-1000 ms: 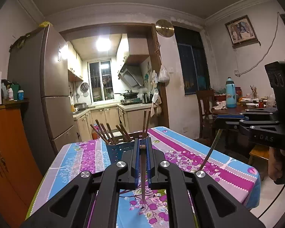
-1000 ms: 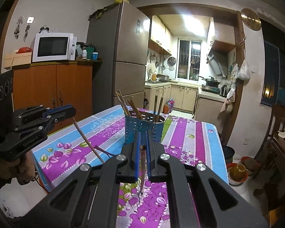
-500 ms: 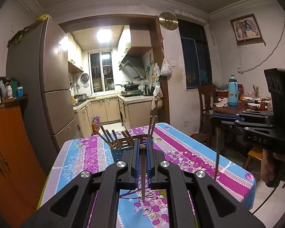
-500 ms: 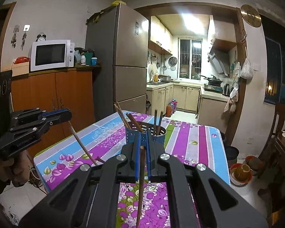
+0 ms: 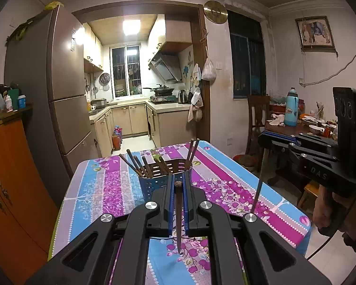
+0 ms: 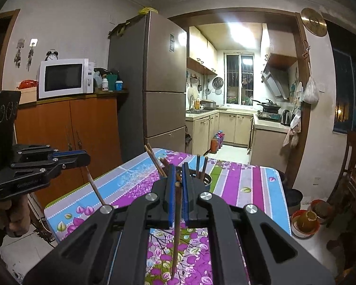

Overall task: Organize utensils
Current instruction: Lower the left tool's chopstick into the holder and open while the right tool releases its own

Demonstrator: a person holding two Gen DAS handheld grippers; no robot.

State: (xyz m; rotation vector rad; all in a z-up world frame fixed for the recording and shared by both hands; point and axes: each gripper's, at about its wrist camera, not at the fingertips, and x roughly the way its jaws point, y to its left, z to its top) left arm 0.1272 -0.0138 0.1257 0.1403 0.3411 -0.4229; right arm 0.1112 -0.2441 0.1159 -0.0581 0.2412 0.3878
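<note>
A blue perforated utensil holder point(image 5: 165, 178) stands on the floral tablecloth and holds several brown chopsticks point(image 5: 140, 163). My left gripper point(image 5: 178, 182) is shut on a brown chopstick point(image 5: 178, 218) that hangs tip-down, just in front of the holder. My right gripper point(image 6: 177, 175) is shut on another chopstick point(image 6: 176, 228), also tip-down, near the holder point(image 6: 204, 180). Each gripper shows in the other's view: the right one point(image 5: 263, 137) at the right, the left one point(image 6: 83, 159) at the left.
The table point(image 5: 102, 190) has a purple and blue cloth. An orange cabinet point(image 5: 9, 180) and a fridge point(image 5: 64, 90) stand at the left. A second table with a blue bottle point(image 5: 291, 110) and bowls is at the right, with a chair beside it.
Both grippers have risen and pulled back a little from the holder. The chopsticks in both grippers now hang closer to vertical.
</note>
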